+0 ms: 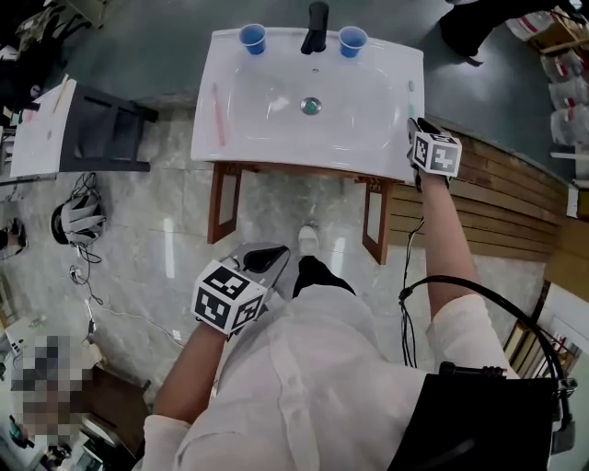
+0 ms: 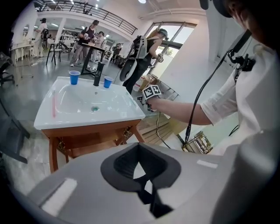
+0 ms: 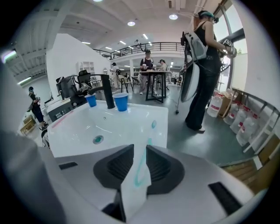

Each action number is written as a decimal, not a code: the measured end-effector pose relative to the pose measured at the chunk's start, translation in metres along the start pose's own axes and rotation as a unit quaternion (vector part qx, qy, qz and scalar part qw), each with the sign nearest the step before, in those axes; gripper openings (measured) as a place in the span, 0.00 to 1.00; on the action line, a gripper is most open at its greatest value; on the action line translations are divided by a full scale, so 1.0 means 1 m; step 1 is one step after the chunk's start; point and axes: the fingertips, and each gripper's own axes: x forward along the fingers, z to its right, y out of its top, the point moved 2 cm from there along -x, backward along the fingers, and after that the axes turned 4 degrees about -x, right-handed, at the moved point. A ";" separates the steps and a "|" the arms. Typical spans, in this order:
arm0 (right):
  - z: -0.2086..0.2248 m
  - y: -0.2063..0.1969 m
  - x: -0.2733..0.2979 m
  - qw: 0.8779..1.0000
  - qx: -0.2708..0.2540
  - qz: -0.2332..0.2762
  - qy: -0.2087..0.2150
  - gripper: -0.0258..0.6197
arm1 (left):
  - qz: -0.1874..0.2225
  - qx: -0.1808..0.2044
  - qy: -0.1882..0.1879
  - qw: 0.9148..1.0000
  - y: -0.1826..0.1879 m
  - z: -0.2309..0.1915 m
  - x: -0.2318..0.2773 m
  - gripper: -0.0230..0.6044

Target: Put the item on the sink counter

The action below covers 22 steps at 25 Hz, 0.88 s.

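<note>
A white shirt [image 1: 304, 386] fills the near edge of the head view. Just ahead of it the left gripper [image 2: 140, 170] hangs over the pale marble floor [image 1: 166, 230], short of the sink. Its jaws are together with nothing between them.

Farther out, the right gripper [image 3: 136, 157] is at the sink's right edge, clamped on a toothbrush [image 3: 135, 192] in a whitish wrapper. The teal tip reaches out over the narrow right counter strip. Whether it touches the counter I cannot tell.

The sink [image 1: 276, 152] is a glossy white basin on a brown wooden stand [image 1: 221, 202], with a drain [image 1: 311, 106] in the middle. A pink stick [image 1: 219, 115] lies on the left counter. At the back rim a black tap [image 1: 316, 28] stands between two blue cups [image 1: 252, 38] [image 1: 352, 40].

Right of the stand lie wooden planks [image 1: 497, 202]. To the left are a dark chair [image 1: 101, 129] and, on the floor, a headset [image 1: 78, 221] with cables.

Beyond the sink the floor turns grey. The room is a tall white hall with ceiling lights and a railed balcony [image 3: 148, 46]. A person in black with a backpack [image 3: 201, 65] stands nearby, and others gather round a high table [image 3: 151, 70].
</note>
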 end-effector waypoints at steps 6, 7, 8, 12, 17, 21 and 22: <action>0.011 -0.014 0.023 0.999 0.012 -0.029 -0.008 0.16 | -0.005 -0.011 0.002 1.000 -0.002 -0.005 0.003 0.05; 0.012 -0.016 0.025 0.999 0.013 -0.034 -0.008 0.16 | -0.006 -0.013 0.002 1.000 -0.003 -0.006 0.003 0.04; 0.013 -0.019 0.027 0.999 0.017 -0.038 -0.009 0.16 | -0.007 -0.014 0.003 1.000 -0.004 -0.007 0.003 0.04; 0.014 -0.021 0.030 0.998 0.041 -0.038 -0.009 0.14 | -0.008 -0.017 0.004 1.000 -0.008 -0.010 0.000 0.05; 0.009 -0.023 0.025 0.998 0.051 -0.036 -0.015 0.12 | -0.003 -0.019 0.000 1.000 -0.021 -0.009 -0.005 0.05; -0.006 -0.022 0.006 0.998 0.051 -0.027 -0.013 0.12 | 0.004 -0.016 -0.003 1.000 -0.032 -0.005 -0.014 0.04; -0.012 -0.022 -0.001 0.998 0.052 -0.024 -0.011 0.12 | 0.007 -0.015 -0.004 1.000 -0.036 -0.004 -0.017 0.04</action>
